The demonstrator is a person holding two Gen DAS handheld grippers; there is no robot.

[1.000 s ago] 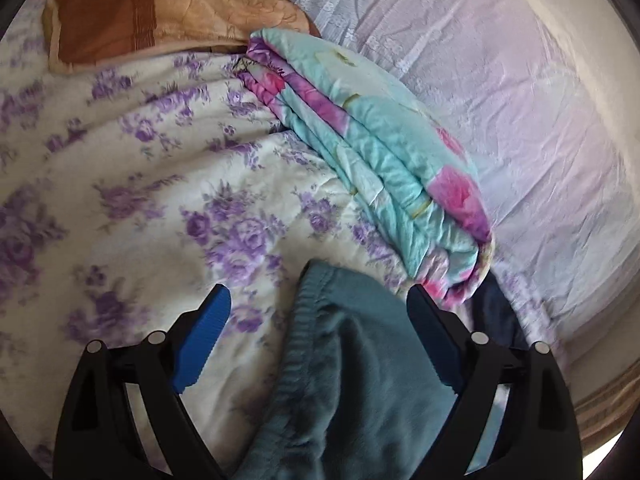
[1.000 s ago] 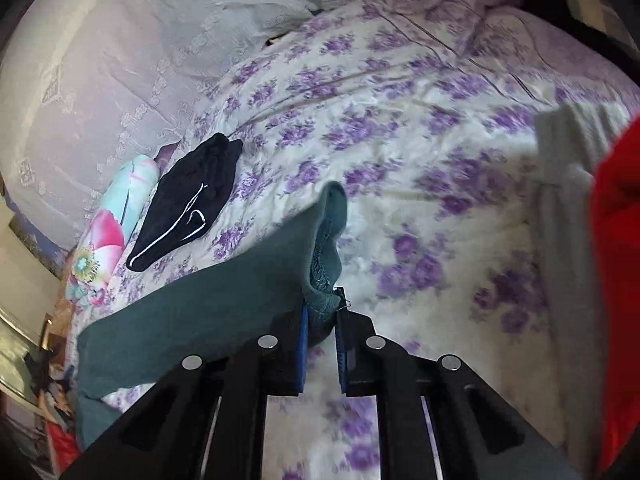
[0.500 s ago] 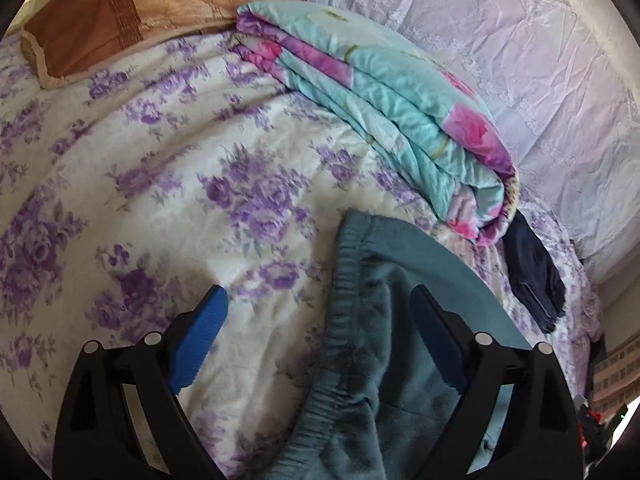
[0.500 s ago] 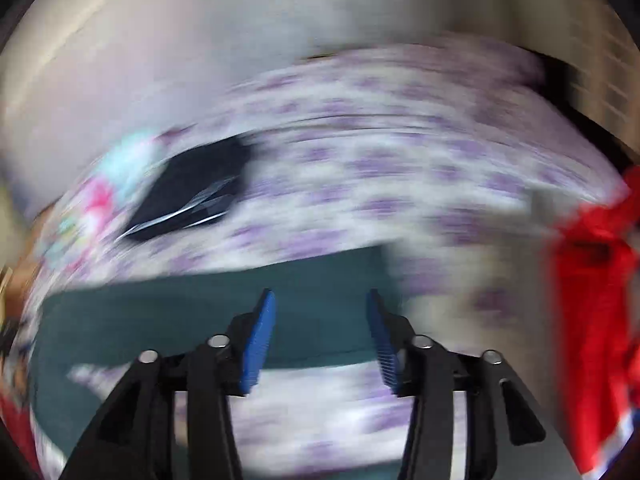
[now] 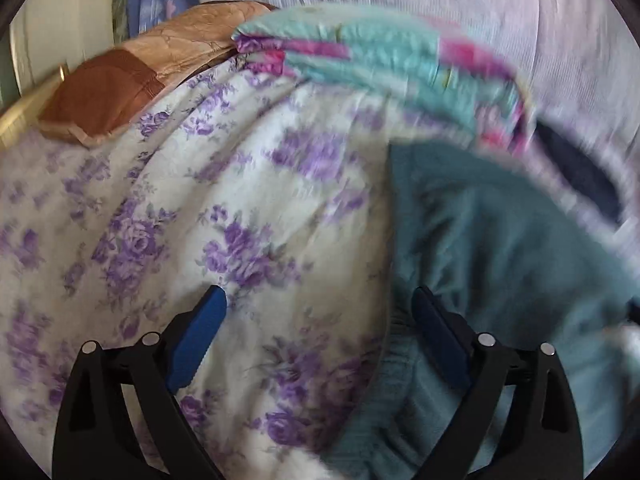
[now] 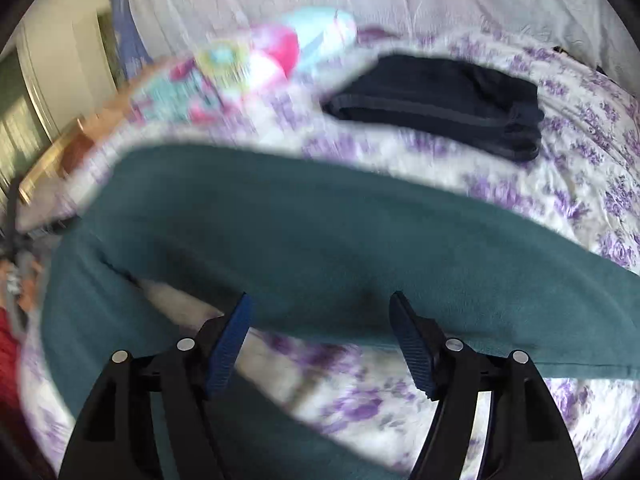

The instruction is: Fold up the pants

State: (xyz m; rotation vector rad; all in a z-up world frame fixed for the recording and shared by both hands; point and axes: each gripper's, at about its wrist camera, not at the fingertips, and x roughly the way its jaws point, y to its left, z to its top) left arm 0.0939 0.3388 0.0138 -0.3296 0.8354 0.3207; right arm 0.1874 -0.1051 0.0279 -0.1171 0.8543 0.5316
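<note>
Right gripper (image 6: 320, 340) dropped the hem it was pinching; jaws have just been opening, now apart over the teal pants (image 6: 340, 240), nothing clamped. Left gripper (image 5: 320, 336) slid off toward the sheet, jaws also apart, waistband (image 5: 384, 384) by its right pad. Pants lie stretched across the floral bed (image 5: 160, 220), near the black garment (image 6: 440, 104). Next fold, my call: pinch both layers at the edge, lift low, lay over square.
</note>
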